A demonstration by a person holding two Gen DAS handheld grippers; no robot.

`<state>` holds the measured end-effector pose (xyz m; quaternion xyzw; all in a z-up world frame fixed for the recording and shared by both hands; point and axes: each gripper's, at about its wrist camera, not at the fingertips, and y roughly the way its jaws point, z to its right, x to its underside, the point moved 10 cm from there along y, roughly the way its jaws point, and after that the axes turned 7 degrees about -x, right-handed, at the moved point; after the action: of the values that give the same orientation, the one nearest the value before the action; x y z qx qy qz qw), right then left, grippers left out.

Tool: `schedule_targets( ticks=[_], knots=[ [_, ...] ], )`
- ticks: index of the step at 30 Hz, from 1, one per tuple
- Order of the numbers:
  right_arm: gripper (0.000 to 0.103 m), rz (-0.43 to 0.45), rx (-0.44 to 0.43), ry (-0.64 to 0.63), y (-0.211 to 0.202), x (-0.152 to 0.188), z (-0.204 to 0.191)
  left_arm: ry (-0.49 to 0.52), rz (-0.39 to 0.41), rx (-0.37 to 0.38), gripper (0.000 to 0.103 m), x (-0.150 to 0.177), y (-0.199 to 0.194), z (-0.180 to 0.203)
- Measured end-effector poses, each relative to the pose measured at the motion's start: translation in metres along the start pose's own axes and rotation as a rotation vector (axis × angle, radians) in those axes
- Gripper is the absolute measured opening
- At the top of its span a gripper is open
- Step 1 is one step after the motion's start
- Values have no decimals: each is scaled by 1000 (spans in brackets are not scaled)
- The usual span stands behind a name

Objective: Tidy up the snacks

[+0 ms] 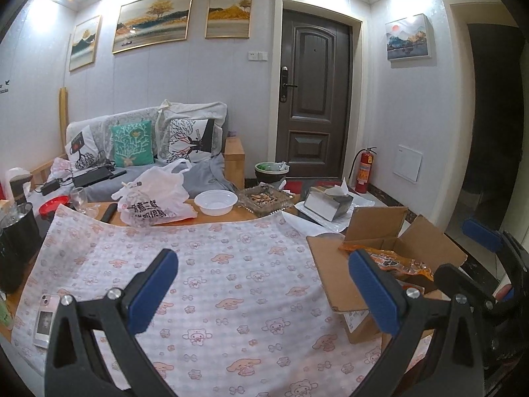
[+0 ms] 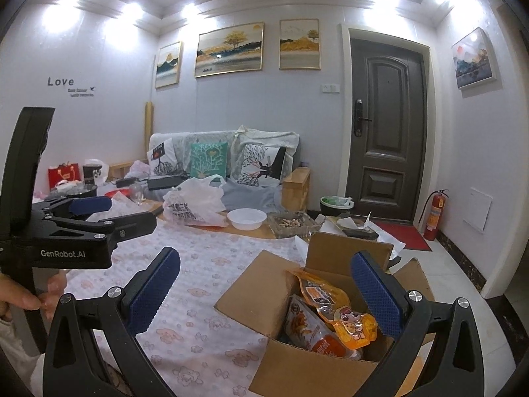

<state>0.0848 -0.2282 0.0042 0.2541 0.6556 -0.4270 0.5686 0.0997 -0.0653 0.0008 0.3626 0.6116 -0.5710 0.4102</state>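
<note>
Open cardboard box at the near right corner of the surface, flaps splayed, snack packets inside. Orange snack packet with a cartoon figure lying on top, tilted, over a second reddish packet beneath; possibly more underneath, too hidden to tell.

Right claw hovering just above and before the box, fingers wide apart, gripping nothing, right finger over the box's right wall. Left claw likewise spread and empty, well left of the box over the cartoon-print cloth.

Step in hand, by judgement: reaching in for the top packet. Best done by lowering the right claw straight down over the orange packet, closing on a flat edge rather than the puffed middle, and lifting clear of the flaps before swinging left of the box. Worth keeping the left claw free to steady the box should it slide on the cloth.

From the right wrist view: the box interior and both packets plainly, plus the left claw from the side, left of the box, with a hand on its handle. From the left wrist view: only the orange packet's upper edge above the box's rim, but also a phone far left of the box, and a white bowl and plastic bag beyond it.
</note>
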Motion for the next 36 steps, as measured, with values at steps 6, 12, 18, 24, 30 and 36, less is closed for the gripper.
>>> schedule_targets(
  ticks=[6,12,18,24,30,36],
  knots=[
    [103,-7,-1,6,-1,2,2,1,-2,0,102,0,0,2],
    [103,-8,-4,9,-1,3,2,-2,0,3,102,0,0,2],
    [103,-9,-2,8,-1,3,2,-3,2,0,102,0,0,3],
    [103,-11,-3,8,-1,3,2,-3,2,-1,102,0,0,2],
    [103,-12,-3,10,-1,5,2,-3,2,0,102,0,0,2],
    [103,-16,0,11,-1,6,1,-3,1,3,102,2,0,2]
  ],
)
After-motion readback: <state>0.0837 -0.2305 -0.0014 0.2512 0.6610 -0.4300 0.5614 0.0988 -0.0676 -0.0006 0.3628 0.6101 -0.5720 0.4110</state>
